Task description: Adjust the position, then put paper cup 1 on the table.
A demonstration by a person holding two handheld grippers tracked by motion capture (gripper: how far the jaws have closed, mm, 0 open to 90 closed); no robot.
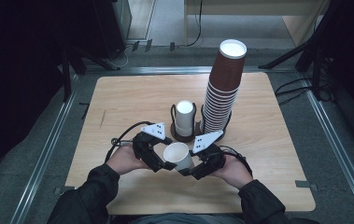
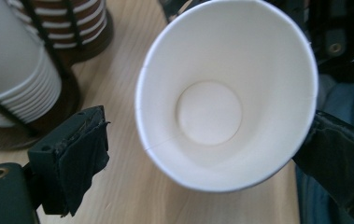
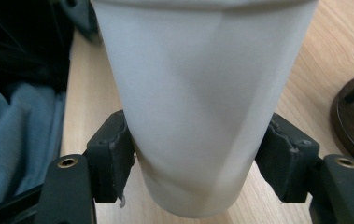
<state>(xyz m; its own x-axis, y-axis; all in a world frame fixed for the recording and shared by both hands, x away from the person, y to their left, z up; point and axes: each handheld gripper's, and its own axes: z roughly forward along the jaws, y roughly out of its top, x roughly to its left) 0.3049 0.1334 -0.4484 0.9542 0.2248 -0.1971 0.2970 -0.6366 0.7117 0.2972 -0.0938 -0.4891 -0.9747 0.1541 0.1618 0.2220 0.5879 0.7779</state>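
A white paper cup (image 1: 178,156) was held between two grippers near the bottom middle of the high view.

The right gripper (image 1: 194,169) squeezed the lower part of the cup; in the right gripper view its two black jaws pressed on both sides of the cup (image 3: 198,107). The left gripper (image 1: 164,164) had its jaws spread wide around the cup's open mouth (image 2: 226,93), and whether they touched it was hard to tell. Behind, at the middle of the light wooden table (image 1: 118,107), a short stack of white cups (image 1: 184,117) stood in a dark holder beside a tall stack of brown paper cups (image 1: 222,88).
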